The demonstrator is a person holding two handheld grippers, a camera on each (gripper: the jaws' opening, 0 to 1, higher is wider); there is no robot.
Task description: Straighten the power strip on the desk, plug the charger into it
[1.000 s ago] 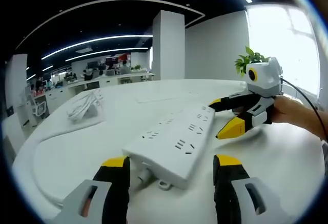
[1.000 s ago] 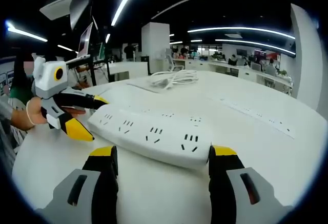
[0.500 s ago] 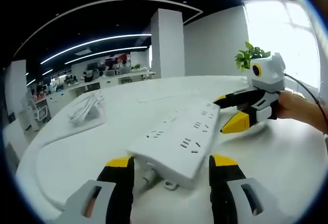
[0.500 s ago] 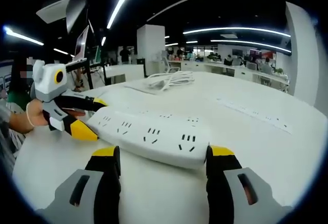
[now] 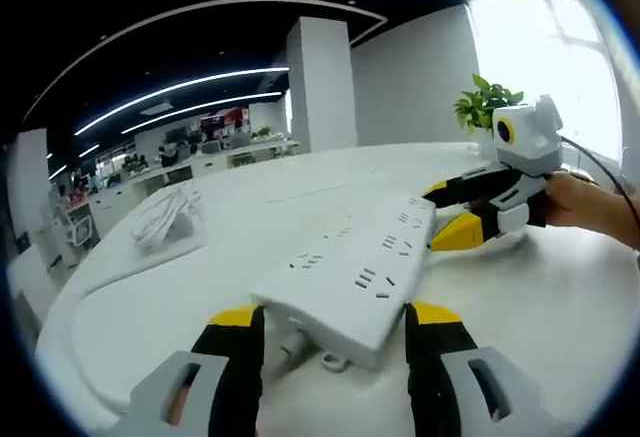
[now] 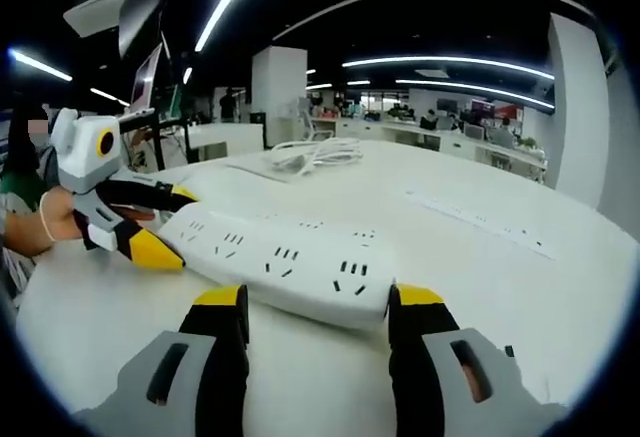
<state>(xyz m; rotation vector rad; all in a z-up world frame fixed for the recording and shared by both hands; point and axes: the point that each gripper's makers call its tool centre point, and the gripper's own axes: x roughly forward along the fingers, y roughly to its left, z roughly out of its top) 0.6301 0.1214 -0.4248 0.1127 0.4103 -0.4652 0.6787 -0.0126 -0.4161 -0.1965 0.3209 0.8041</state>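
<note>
Both grippers had crept in on the power strip's two ends since a second earlier, and the jaws looked a bit narrower.

The white power strip lay flat on the white desk, running from the left gripper to the right gripper, which a hand held at the far end. In the left gripper view, the yellow-tipped jaws sat open on either side of the cord end, probably just short of touching, though it was hard to be sure. In the right gripper view, the right gripper straddled the opposite end, also open, with the left gripper bracketing the far end. A bundled white cable, maybe the charger, sat well apart on the desk. A potted plant stood behind.
</note>
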